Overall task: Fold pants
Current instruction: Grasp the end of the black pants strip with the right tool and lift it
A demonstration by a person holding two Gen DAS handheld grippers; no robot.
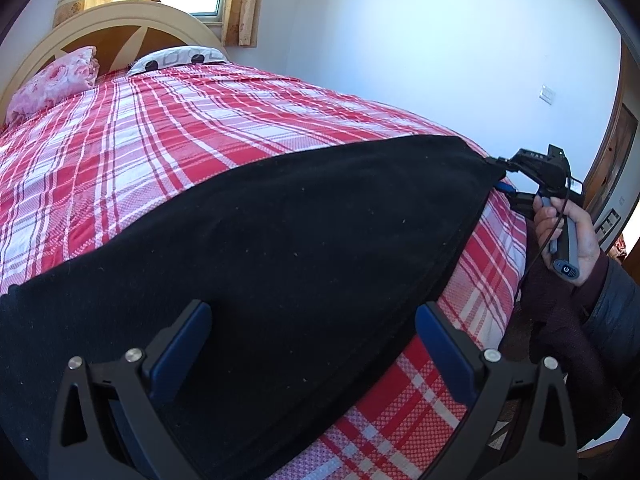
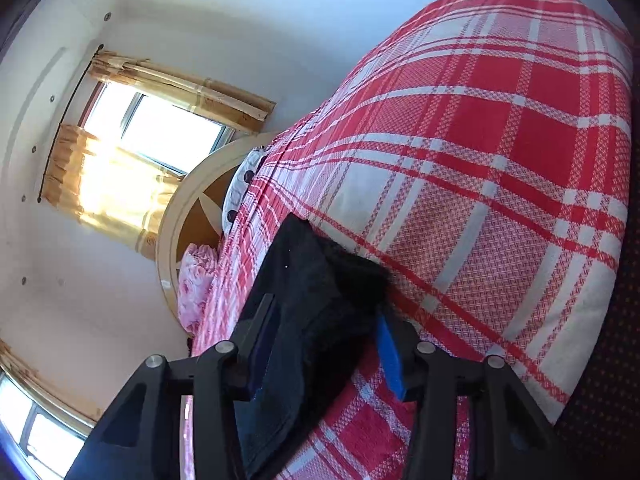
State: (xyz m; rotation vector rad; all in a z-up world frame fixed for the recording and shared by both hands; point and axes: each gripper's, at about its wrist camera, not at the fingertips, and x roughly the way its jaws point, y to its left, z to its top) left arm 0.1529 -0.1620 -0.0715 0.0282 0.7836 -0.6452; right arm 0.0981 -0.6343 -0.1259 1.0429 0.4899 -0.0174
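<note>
Black pants (image 1: 280, 240) lie spread across the near part of a bed with a red plaid cover (image 1: 160, 140). My left gripper (image 1: 316, 332) hovers over their near edge, jaws wide open, blue pads (image 1: 188, 344) on either side with nothing pinched. At the far right, my right gripper (image 1: 502, 176) has the pants' corner between its fingers, its handle held by a hand (image 1: 576, 232). In the right wrist view the thick black fabric (image 2: 300, 272) fills the gap of the right gripper (image 2: 324, 308), touching both pads (image 2: 390, 356).
A pink flowered pillow (image 1: 56, 80) and a white dotted pillow (image 1: 176, 60) lie by the round headboard (image 1: 120, 16) at the far end. The bed's edge (image 1: 508, 248) drops off on the right. A curtained window (image 2: 152, 140) is behind the headboard.
</note>
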